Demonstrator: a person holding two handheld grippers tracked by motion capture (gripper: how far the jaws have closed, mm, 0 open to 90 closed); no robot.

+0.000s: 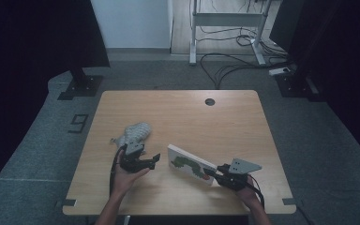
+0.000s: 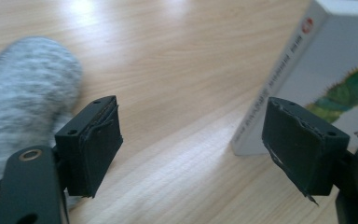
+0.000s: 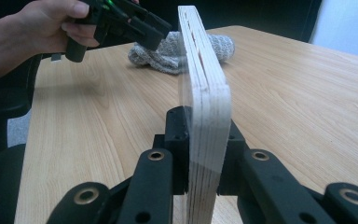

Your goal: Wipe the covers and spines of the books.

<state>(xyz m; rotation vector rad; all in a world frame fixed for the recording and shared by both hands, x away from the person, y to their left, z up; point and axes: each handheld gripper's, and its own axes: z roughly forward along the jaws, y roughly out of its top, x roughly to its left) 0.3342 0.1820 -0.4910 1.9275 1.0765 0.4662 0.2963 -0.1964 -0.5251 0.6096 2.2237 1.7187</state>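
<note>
A white board book (image 1: 190, 164) with a green caterpillar on its cover stands on edge, tilted, on the wooden table (image 1: 183, 112). My right gripper (image 1: 214, 174) is shut on the book's near end; in the right gripper view the jaws clamp both sides of its thick pages (image 3: 205, 107). A grey knitted sock (image 1: 135, 133) lies left of centre. My left gripper (image 1: 153, 160) hovers open just in front of the sock, its jaws wide apart, with the book's spine (image 2: 279, 84) ahead on the right and the sock (image 2: 23, 98) on the left.
A round cable hole (image 1: 210, 101) sits near the table's far edge. Beyond the table are a desk frame (image 1: 227, 28) with cables on grey carpet, and black stands at both sides.
</note>
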